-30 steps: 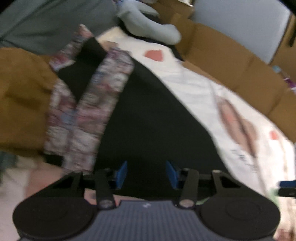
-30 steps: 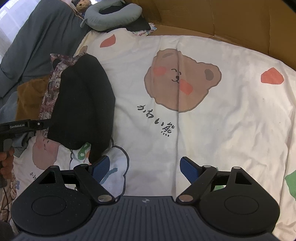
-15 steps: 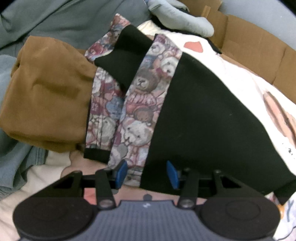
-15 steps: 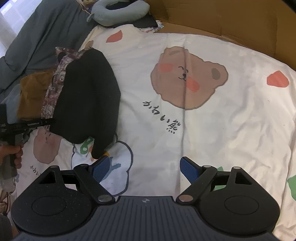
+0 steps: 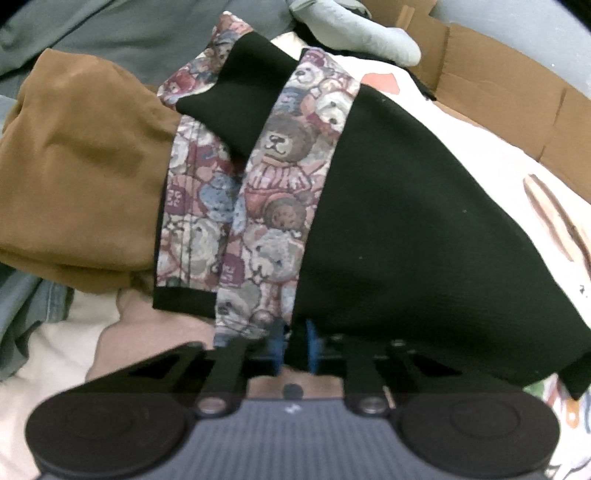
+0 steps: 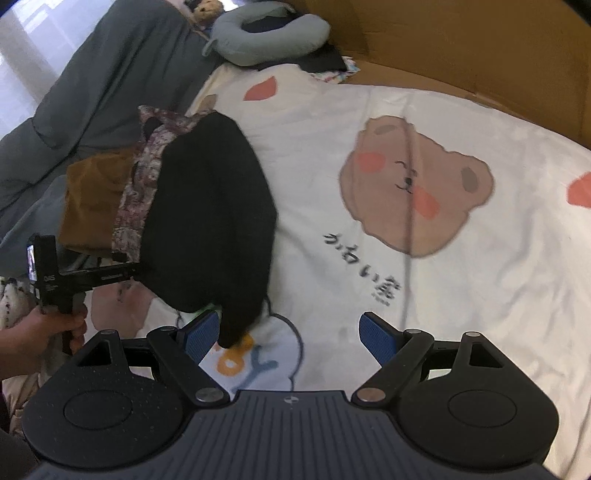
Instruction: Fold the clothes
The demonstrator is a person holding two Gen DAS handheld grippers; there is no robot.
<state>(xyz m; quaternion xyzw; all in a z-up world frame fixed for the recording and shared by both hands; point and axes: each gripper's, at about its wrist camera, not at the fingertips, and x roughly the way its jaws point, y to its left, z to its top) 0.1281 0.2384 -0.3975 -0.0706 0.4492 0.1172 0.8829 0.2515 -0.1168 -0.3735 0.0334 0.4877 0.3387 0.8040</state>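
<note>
While the black garment with teddy-bear print panels (image 5: 388, 206) lies ahead of it on the bed, the left gripper (image 5: 293, 345) has its jaws clamped on the garment's near hem, where black cloth meets print. One black sleeve end (image 6: 236, 325) hangs just inside the right gripper (image 6: 286, 334), whose jaws stand wide apart. Beyond lie a brown garment (image 5: 74, 177), bear-print bedsheet (image 6: 417, 192) and neck pillow (image 6: 269, 35).

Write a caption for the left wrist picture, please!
Left gripper pinching the hem of the black bear-print garment.
</note>
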